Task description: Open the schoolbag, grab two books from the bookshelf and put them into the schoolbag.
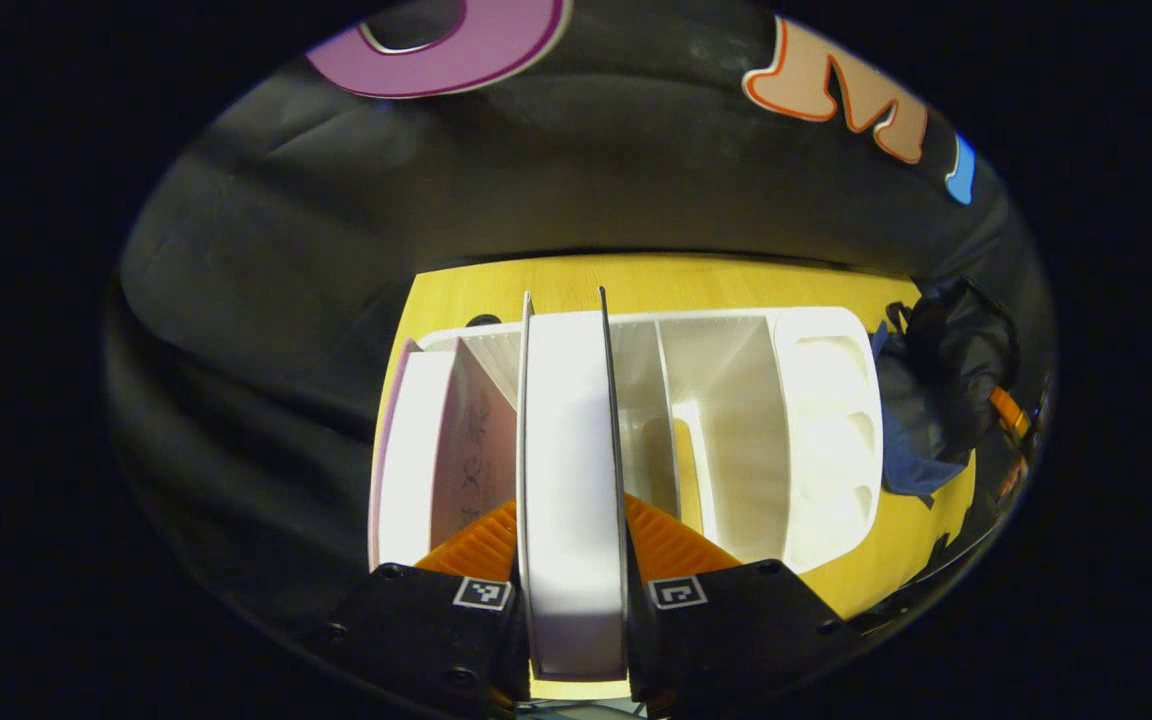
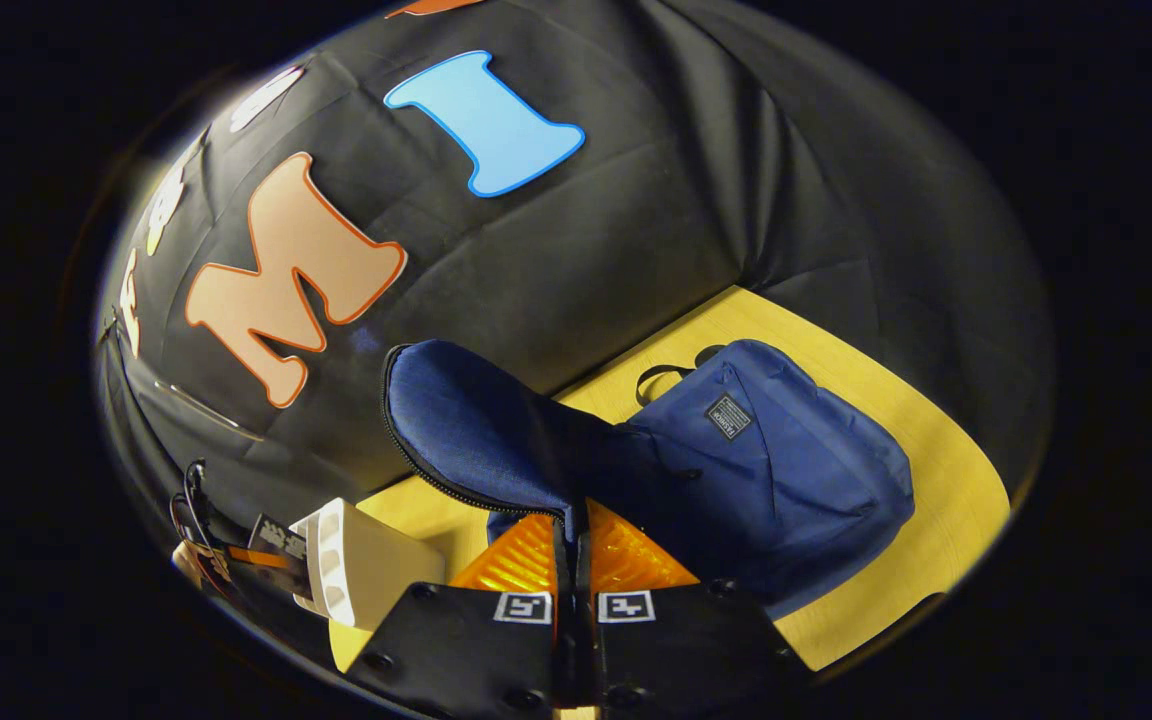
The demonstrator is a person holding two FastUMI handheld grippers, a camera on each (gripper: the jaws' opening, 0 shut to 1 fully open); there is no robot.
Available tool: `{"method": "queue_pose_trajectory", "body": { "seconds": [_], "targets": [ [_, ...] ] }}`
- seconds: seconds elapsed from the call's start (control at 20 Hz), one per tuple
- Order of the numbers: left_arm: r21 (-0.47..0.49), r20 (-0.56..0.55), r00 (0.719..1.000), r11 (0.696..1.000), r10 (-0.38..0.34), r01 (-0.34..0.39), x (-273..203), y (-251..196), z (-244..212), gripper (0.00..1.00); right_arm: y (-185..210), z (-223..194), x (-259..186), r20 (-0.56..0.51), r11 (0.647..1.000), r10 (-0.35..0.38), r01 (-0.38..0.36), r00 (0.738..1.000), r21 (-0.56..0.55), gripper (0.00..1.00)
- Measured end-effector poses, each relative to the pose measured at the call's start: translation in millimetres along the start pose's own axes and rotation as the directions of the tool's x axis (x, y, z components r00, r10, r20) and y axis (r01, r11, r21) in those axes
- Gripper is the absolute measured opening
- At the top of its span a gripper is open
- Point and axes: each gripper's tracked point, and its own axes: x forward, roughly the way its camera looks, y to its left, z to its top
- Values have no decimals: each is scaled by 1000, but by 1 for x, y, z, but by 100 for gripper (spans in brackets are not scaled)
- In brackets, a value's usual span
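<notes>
Left gripper view, left gripper (image 1: 573, 560) clamped on a white book (image 1: 571, 470) standing in the white bookshelf (image 1: 826, 430) on the yellow table (image 1: 636, 285), right gripper view, right gripper (image 2: 573, 560) pinching the blue schoolbag's (image 2: 776, 470) lifted flap (image 2: 466, 420), bookshelf just left.

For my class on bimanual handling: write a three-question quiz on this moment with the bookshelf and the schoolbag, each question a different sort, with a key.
1. True or false: the left gripper is shut on a book that stands in the white bookshelf.
2. What does the right gripper pinch? A) a shoulder strap B) the schoolbag's flap C) a book
3. Fill in: the schoolbag lies on the yellow ____.

Key
1. True: both fingers press on the book's covers.
2. B: the flap is lifted, its zipper edge showing.
3. table
</notes>
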Motion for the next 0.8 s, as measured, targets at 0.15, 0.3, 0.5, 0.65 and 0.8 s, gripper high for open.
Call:
{"method": "queue_pose_trajectory", "body": {
  "seconds": [0.15, 0.3, 0.5, 0.65, 0.8],
  "targets": [
    [-86, 59, 997, 995, -44, 49, -23, 8, 19, 35, 0, 1, -1, -1, 1000, -3, 3, 1000, 1, 3],
    [-178, 114, 988, 976, -103, 122, -42, 16, 30, 34, -1, 2, -1, -3, 1000, -4, 4, 1000, -2, 3],
    [-297, 207, 961, 924, -183, 240, -69, 22, 46, 34, -1, 2, -1, -8, 1000, -7, 7, 1000, -6, 3],
    [-390, 294, 921, 848, -256, 360, -90, 18, 55, 36, -3, 2, 0, -8, 1000, -8, 8, 1000, 7, 3],
    [-430, 371, 879, 784, -299, 448, -93, 12, 66, 36, -4, 2, -1, -12, 1000, -6, 6, 1000, 13, 3]
  ]
}}
